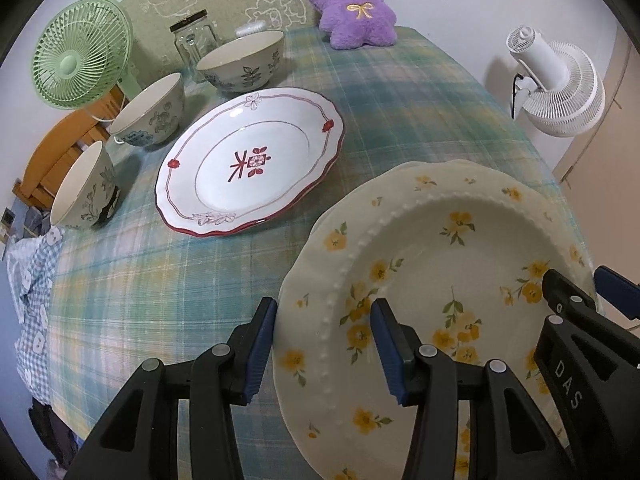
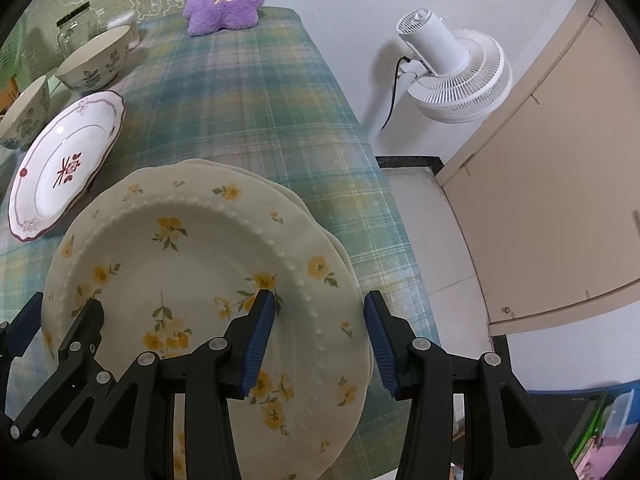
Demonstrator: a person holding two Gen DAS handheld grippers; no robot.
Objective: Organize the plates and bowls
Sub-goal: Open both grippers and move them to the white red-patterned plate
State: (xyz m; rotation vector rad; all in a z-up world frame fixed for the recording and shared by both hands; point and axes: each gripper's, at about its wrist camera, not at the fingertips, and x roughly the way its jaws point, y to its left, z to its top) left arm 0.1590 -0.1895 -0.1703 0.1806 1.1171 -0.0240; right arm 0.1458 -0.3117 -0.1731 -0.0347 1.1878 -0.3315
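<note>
We read the white letters "DAS" on the black body of the right gripper (image 1: 592, 300). The red-rimmed plate (image 1: 250, 166) bears a red character-like mark at its centre.

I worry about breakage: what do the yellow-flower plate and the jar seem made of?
Yellow-flower plate: likely glazed ceramic, going by its glossy cream surface, moulded bead ring and printed flowers. Jar: clear glass by the look of it, see-through with bright glints; its dark lid's material is unclear.
</note>
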